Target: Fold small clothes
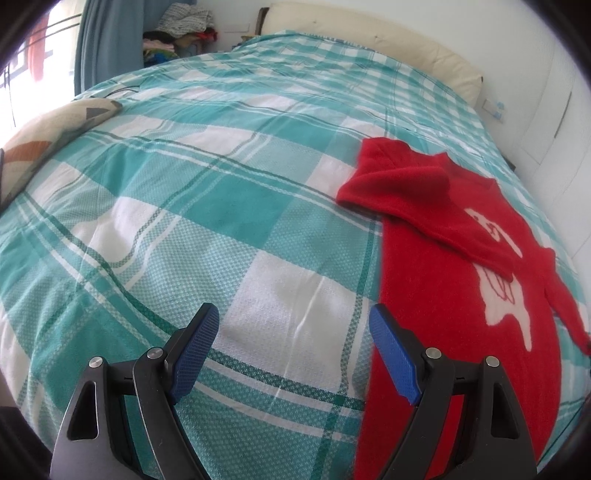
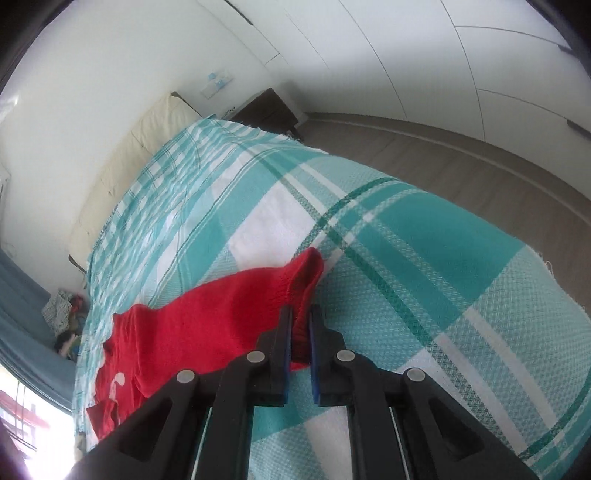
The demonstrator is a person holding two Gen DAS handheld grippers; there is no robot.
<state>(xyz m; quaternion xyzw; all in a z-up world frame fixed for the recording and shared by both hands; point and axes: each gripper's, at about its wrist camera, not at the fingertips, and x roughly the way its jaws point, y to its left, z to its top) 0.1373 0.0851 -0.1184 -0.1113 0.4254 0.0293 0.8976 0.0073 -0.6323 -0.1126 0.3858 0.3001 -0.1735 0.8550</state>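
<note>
A red sweater (image 1: 436, 280) is laid flat on the right part of a bed covered by a teal-and-white checked bedspread (image 1: 207, 206). A white figure is knitted into its front. In the left wrist view, one sleeve is seen folded across the chest, its cuff lying over the white figure; the collar end points to the far side, toward the cream headboard (image 1: 388, 40).

The left gripper (image 1: 293, 332) is held above the bedspread, just left of the sweater's near hem, its blue-padded jaws spread wide apart with nothing between them. No contact with the fabric can be confirmed.

In the right wrist view, the right gripper (image 2: 300, 317) is closed tightly on the cuff end of the other sleeve (image 2: 299, 284), the red knit being pinched between the jaws and lifted off the bedspread (image 2: 424, 258). The rest of the sweater (image 2: 177, 332) is seen trailing to the left.

A patterned cushion (image 1: 48, 133) is noted at the far left of the bed, and a pile of clothes (image 1: 181, 33) beyond it beside a blue curtain (image 1: 107, 40). Wooden floor (image 2: 461, 166) is visible right of the bed.
</note>
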